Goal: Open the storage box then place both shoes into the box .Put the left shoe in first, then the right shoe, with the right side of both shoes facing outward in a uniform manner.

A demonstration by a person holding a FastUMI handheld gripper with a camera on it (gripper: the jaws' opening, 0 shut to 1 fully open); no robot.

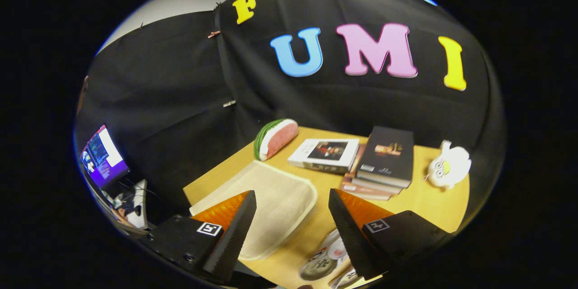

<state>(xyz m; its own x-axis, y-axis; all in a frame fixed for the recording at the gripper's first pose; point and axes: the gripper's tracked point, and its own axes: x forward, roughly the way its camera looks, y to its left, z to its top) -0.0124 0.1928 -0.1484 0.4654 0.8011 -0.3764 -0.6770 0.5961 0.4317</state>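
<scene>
Claw (292,216): fingers spread wide, gripping nothing, raised over the tabletop (433,198).
Cream mat (275,198): flat on tabletop, between and just beyond the fingers.
Watermelon-slice cushion (276,138): 11 o'clock beyond mat.
Books (384,162): stacked, 1 o'clock.
White plush toy (448,165): 2 o'clock.
Storage box, shoes: location cannot be told.

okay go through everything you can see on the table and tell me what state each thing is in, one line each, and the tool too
tool: fingers spread open, holding nothing, above the table
cream mat: lying flat, nothing on it
watermelon cushion: resting on its side at the table's far edge
white book: closed, lying flat
book stack: closed, piled up, black book on top
white plush toy: sitting at the table's edge beside the stack
monitor: switched on
</scene>
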